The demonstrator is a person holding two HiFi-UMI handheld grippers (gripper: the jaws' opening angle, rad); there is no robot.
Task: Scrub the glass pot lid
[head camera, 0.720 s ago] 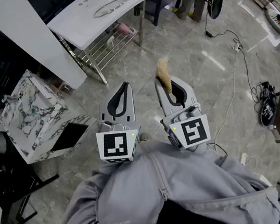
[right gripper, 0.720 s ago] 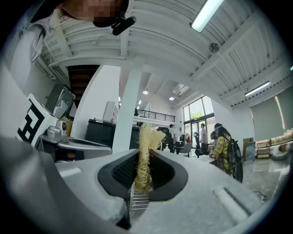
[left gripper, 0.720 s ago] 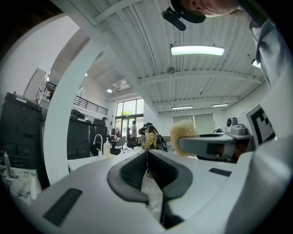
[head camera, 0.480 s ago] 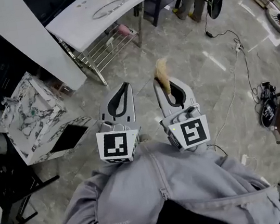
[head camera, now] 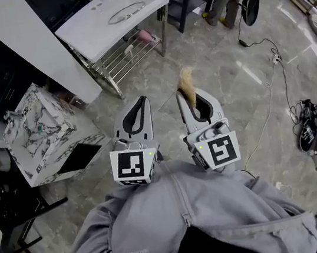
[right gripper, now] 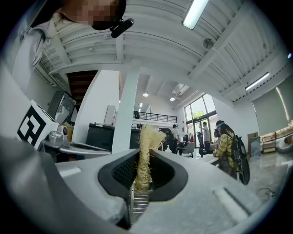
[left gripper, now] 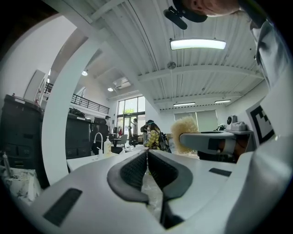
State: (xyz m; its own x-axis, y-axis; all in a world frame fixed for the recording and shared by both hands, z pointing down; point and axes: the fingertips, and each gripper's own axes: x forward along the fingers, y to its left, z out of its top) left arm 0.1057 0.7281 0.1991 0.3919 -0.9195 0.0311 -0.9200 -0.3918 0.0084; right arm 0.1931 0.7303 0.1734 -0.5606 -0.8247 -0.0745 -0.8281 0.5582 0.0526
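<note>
Left grey two-jaw gripper [head camera: 140, 101] is closed and empty. The white sink table [head camera: 88, 37] stands well apart ahead, the round glass pot lid [head camera: 126, 12] lying on it. Right grey gripper [head camera: 192, 95] pinches a tan fibrous scrubber [head camera: 186, 81]; better walk close first, holding this pinch firm.

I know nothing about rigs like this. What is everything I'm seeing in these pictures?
glass pot lid: one, clear, lying on the white table.
white table: one, top of the head view, metal rack beneath.
marbled box: one, white and black, on the floor at left.
floor: grey stone tiles.
bystander: one, yellow top, in the background.
scrubber: one, straw-coloured, sticking out of the right gripper.
left gripper: one, white, jaws shut, empty.
right gripper: one, white, jaws shut on the scrubber.
jacket: one, grey, on the person.
</note>
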